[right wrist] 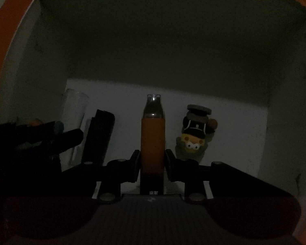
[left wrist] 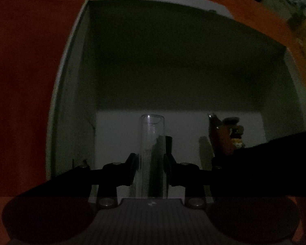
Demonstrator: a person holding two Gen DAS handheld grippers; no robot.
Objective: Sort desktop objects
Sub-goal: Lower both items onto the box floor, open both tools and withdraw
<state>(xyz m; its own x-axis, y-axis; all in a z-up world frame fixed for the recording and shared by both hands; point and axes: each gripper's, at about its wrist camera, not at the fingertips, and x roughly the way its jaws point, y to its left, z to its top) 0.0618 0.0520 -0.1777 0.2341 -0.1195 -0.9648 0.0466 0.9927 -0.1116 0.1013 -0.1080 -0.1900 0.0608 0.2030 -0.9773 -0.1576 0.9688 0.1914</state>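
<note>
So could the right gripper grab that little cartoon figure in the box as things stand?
Probably not yet. The right gripper is shut on the orange stick, so its jaws are occupied. The figure lies just right of it on the box floor, with nothing between them.

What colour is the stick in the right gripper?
Orange body with a clear grey tip and dark base; the right wrist view shows it best.

Your left gripper is pointing steeply down, jaws clamping narrowly. Your right gripper is doing likewise, alongside it.
</note>
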